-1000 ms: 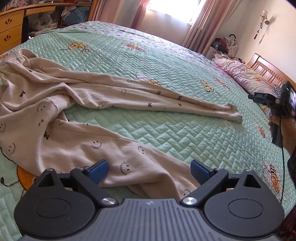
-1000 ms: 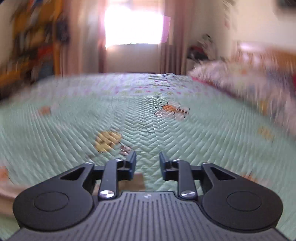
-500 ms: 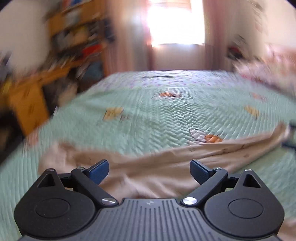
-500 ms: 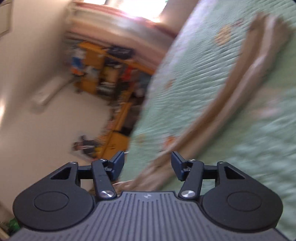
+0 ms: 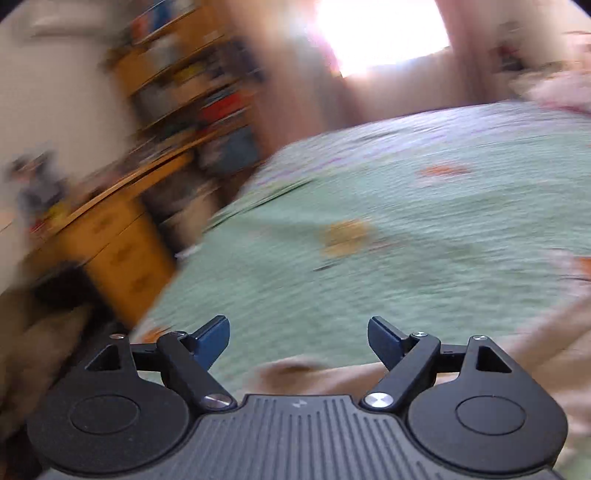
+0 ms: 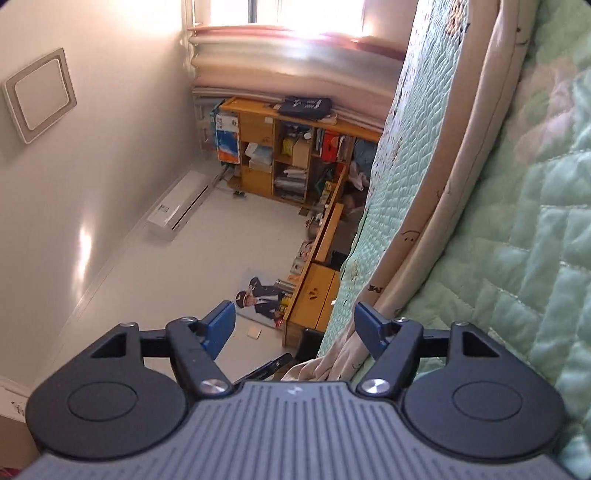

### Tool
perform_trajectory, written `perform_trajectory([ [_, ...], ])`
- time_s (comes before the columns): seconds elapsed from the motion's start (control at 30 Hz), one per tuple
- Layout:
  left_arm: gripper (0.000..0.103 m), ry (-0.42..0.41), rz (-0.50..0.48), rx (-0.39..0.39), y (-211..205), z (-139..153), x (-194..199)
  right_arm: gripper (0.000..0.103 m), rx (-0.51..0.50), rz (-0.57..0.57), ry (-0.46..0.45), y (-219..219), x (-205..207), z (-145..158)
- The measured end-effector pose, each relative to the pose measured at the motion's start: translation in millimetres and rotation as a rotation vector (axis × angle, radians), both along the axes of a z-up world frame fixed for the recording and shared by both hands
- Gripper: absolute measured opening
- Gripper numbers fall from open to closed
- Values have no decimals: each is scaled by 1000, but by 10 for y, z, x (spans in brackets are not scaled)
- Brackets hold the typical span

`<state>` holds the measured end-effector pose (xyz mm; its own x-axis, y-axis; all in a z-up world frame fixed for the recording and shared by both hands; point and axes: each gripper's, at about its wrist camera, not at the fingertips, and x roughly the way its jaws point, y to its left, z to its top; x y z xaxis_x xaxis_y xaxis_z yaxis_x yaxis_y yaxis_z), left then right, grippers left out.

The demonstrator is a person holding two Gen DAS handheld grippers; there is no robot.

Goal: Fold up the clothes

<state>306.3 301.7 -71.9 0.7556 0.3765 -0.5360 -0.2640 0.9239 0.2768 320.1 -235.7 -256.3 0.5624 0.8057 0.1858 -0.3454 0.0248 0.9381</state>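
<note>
The beige smiley-print pants (image 6: 461,177) lie stretched along the green quilted bed (image 6: 535,258). The right wrist view is rolled on its side, with the bed down its right side. My right gripper (image 6: 295,328) is low at the bed's edge and its jaws are opening. The bunched end of the pant leg (image 6: 332,360) hangs beside the right fingertip (image 6: 369,328), and no pad presses on it. The left wrist view is blurred. My left gripper (image 5: 298,339) stands wide with its jaws closing, nothing gripped. A fold of the pants (image 5: 306,373) lies just under it.
An orange wooden desk with drawers (image 5: 122,254) stands at the bed's left edge, under cluttered bookshelves (image 6: 280,155). A bright curtained window (image 5: 384,33) is beyond the bed, and a pillow (image 5: 561,88) lies at the far right. A poster (image 6: 258,295) leans by the desk.
The left view swung leftward off the spread pants toward the desk and bed edge, and its jaws narrowed slightly. The right view rolled onto its side and sank to the pant leg while its jaws widened.
</note>
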Motion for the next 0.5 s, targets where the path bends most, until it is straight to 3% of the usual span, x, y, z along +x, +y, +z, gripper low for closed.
perform_trajectory([
  [0.03, 85, -11, 66, -70, 178, 40, 15, 73, 3, 7, 0, 0, 19, 1],
  [0.13, 85, -9, 98, -221, 514, 81, 54, 73, 26, 17, 5, 5, 35, -21],
  [0.17, 85, 12, 71, -204, 527, 84, 94, 73, 31, 19, 7, 4, 40, -23],
  [0.37, 86, 178, -186, 135, 14, 23, 352, 73, 46, 30, 10, -28, 5, -40],
  [0.5, 86, 301, -227, 245, -126, -75, 465, 73, 52, 35, 12, -49, -19, -62],
])
